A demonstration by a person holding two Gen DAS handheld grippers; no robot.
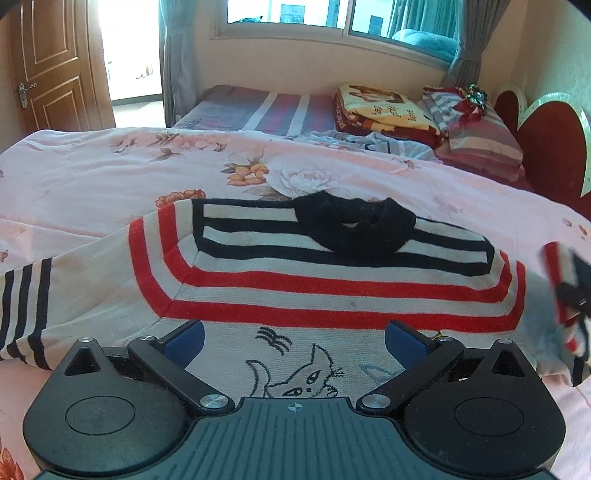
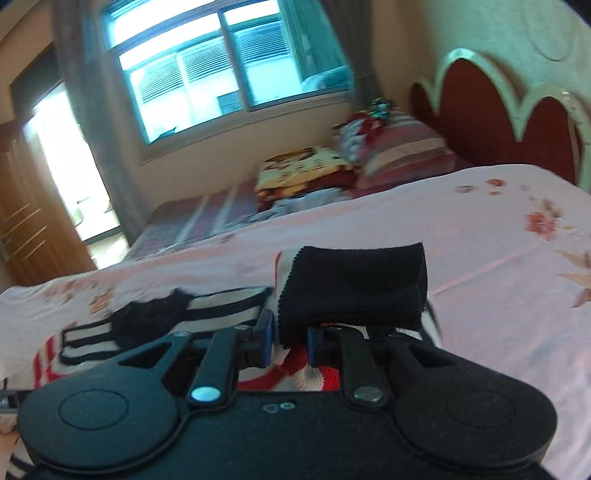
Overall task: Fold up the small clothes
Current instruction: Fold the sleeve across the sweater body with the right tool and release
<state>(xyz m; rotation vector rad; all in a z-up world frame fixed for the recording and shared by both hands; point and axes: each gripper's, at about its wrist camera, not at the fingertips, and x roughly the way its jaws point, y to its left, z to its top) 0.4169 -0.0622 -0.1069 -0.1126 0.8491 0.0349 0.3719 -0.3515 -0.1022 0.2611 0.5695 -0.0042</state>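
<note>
A small striped sweater [image 1: 332,277] with red, black and white bands, a black collar [image 1: 354,229] and a cat drawing lies flat on the pink floral bed cover [image 1: 110,177]. My left gripper [image 1: 294,341] is open and empty, low over the sweater's chest. Its left sleeve [image 1: 29,314] lies stretched out to the left. My right gripper [image 2: 290,341] is shut on the right sleeve's black cuff [image 2: 354,288] and holds it lifted above the sweater body [image 2: 92,339]. The lifted sleeve also shows at the right edge of the left wrist view [image 1: 569,295].
A second bed with a striped sheet [image 1: 266,110], a folded yellow blanket [image 1: 384,107] and pillows [image 1: 476,133] lies beyond. A red scalloped headboard [image 1: 546,147] stands at the right. A wooden door [image 1: 48,70] and a window [image 1: 332,18] are behind.
</note>
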